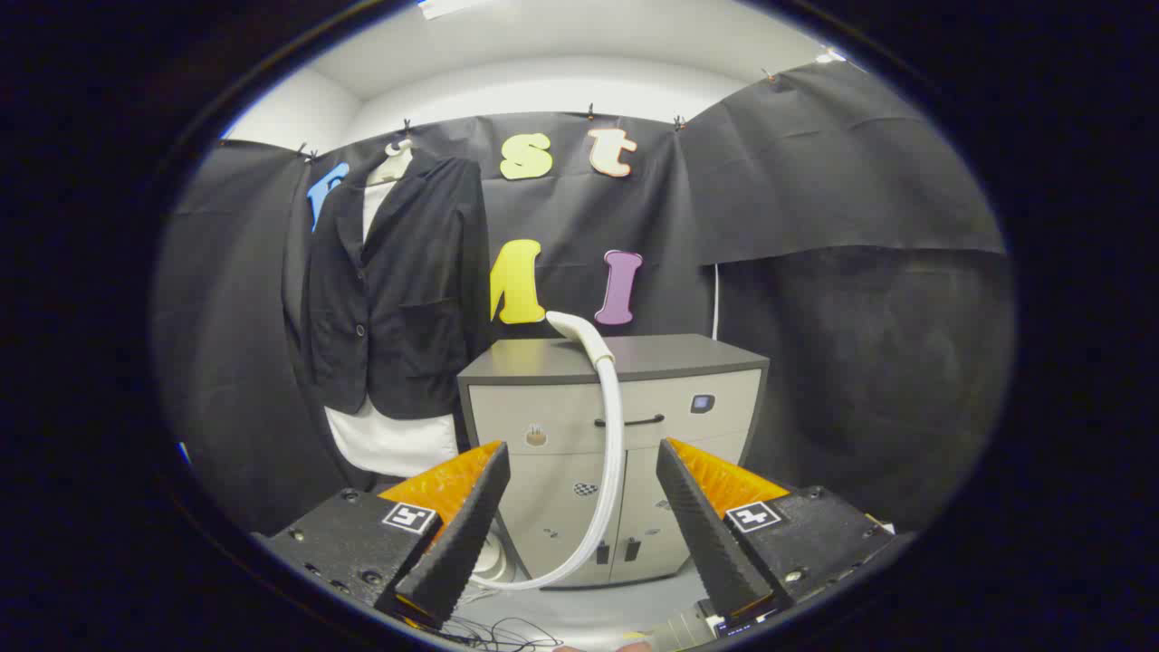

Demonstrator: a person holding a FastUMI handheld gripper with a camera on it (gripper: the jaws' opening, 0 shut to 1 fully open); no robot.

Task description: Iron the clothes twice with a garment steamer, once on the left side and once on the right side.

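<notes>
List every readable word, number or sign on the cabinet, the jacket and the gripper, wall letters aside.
No readable text.
On the cabinet: stickers and small panel, too small to read.
On the gripper, fingers open, steamer hose beyond them: square patterned markers, no words.
On the jacket: none.

The camera rides on the gripper (579, 466) and looks forward along its two fingers, which stand wide apart, holding nothing. It sits low, about level with the lower half of the cabinet (616, 426), and faces the cabinet's front nearly square on from a short way off, with floor between. The hose (608, 453) hanging down the cabinet front lies straight ahead, in line with the gap between the fingers. Left of the cabinet and higher, the jacket (394, 290) hangs against the booth wall, seen from below. The fisheye bends the walls around the cabinet.
</notes>
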